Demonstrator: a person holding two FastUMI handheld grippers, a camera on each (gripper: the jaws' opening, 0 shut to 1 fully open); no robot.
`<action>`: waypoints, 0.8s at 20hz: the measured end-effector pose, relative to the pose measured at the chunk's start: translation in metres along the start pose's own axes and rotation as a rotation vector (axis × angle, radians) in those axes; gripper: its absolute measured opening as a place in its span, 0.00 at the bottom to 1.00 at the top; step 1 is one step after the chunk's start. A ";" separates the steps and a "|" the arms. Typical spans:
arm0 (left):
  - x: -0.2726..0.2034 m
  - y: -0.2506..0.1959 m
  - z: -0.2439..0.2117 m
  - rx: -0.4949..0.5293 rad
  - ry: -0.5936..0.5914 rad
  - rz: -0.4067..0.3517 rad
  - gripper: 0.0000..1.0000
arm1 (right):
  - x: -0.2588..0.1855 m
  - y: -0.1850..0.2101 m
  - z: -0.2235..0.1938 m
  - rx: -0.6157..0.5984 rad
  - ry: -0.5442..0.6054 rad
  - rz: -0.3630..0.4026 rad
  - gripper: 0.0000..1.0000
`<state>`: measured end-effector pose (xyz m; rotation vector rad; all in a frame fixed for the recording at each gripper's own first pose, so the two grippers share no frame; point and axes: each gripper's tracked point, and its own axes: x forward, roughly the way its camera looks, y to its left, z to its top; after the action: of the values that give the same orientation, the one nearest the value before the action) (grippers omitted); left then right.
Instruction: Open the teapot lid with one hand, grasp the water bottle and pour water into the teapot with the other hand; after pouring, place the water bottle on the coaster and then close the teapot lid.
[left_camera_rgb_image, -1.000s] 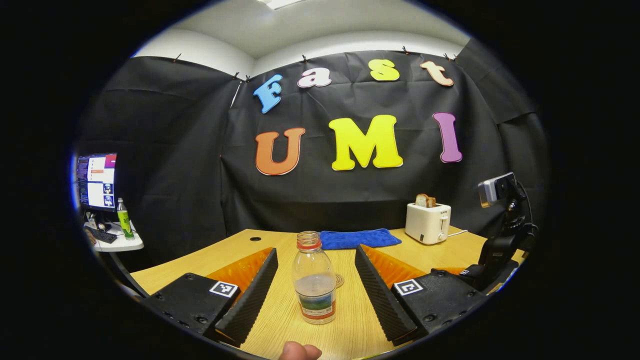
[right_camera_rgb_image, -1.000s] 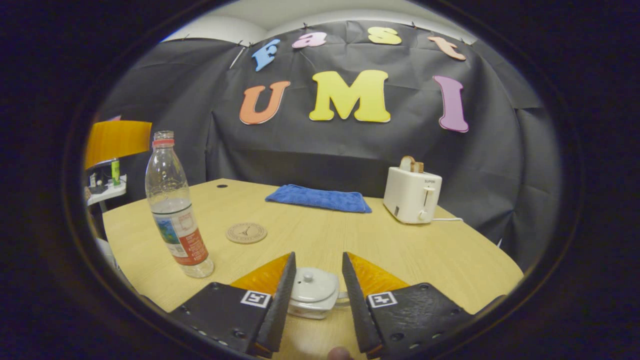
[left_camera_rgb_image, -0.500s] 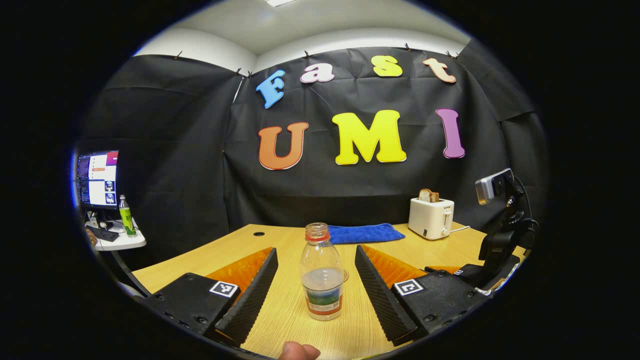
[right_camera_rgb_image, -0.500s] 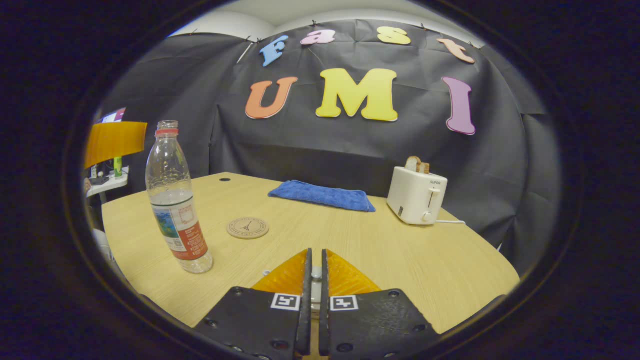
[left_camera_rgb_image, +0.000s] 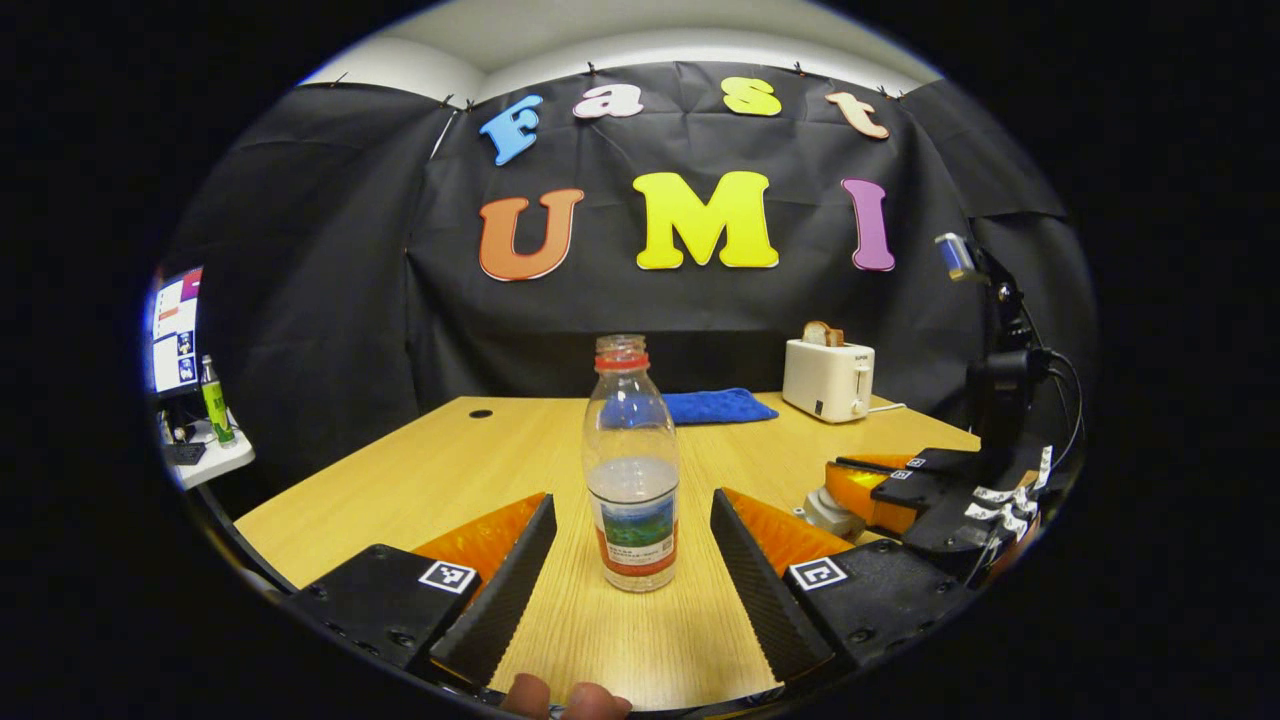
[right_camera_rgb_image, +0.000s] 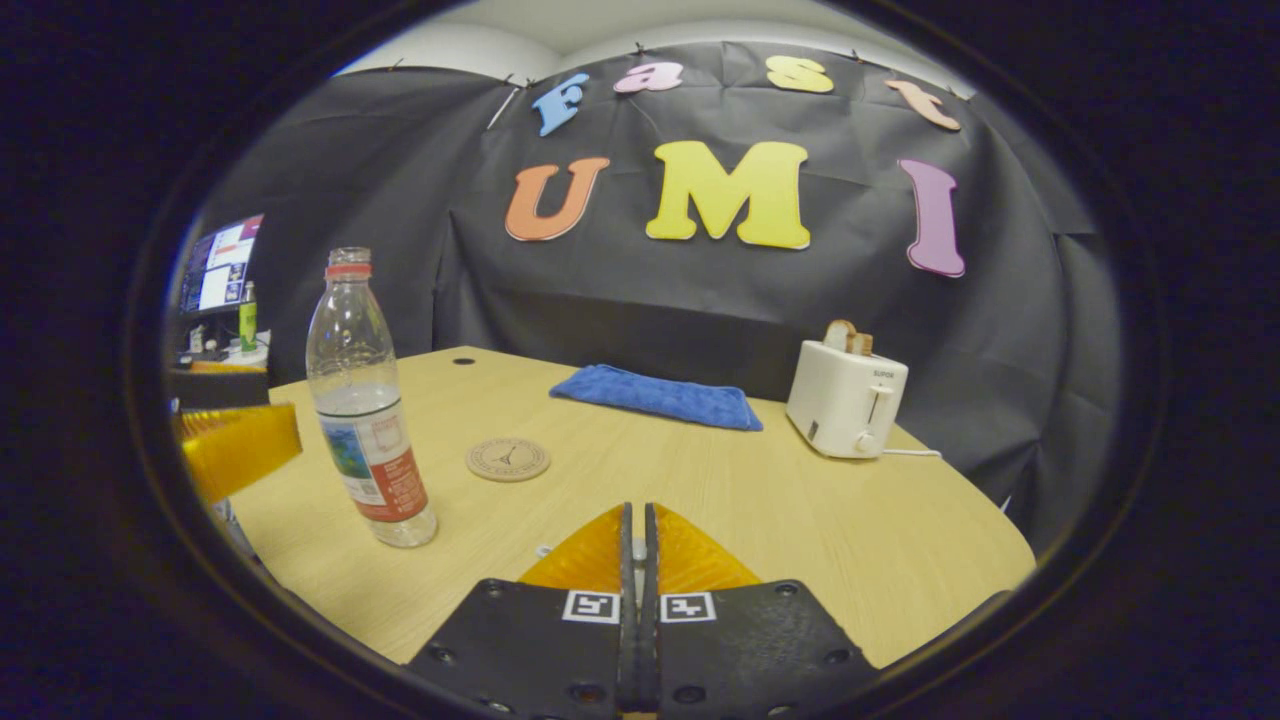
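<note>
Left gripper (left_camera_rgb_image: 632, 545) spread wide, jaws well apart on either side of the water bottle (left_camera_rgb_image: 630, 470), and neither finger touching it. The bottle stands upright on the bench (left_camera_rgb_image: 450, 470), clear ribbed plastic, uncapped with a red neck ring, water sitting roughly at label height.

Over to the right gripper (right_camera_rgb_image: 636, 560): jaws nearly together, just a thin slit between them. A sliver of something pale peeks out ahead of the tips, likely the teapot lid's knob, but whether the fingers actually pinch it I cannot tell.

The left gripper view catches that gripper from the side at far right, low over a pale rounded piece, the teapot (left_camera_rgb_image: 826, 512), mostly hidden under it. Here the bottle blocks the coaster.

The right gripper view opens that up: the round coaster (right_camera_rgb_image: 508, 459), flat and tan with a printed centre, lies on the wood-grain bench just beyond the bottle, apart from it. Further back, a nubby blue cloth (right_camera_rgb_image: 655, 396) lying flat, and a white boxy toaster (right_camera_rgb_image: 846, 401) with bread poking from the slots.
</note>
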<state>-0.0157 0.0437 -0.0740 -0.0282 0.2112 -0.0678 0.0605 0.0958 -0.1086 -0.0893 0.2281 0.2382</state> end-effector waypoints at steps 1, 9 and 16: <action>0.003 -0.001 -0.005 -0.006 0.013 -0.006 0.98 | -0.001 0.000 0.003 0.000 -0.006 0.004 0.00; 0.025 0.001 -0.029 -0.042 0.066 -0.024 0.98 | -0.024 -0.019 0.023 -0.017 -0.049 -0.013 0.00; 0.056 0.002 -0.036 -0.057 0.095 -0.033 0.97 | -0.042 -0.044 0.026 -0.009 -0.052 -0.051 0.00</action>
<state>0.0318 0.0411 -0.1212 -0.0854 0.3080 -0.0959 0.0371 0.0471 -0.0713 -0.0976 0.1724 0.1902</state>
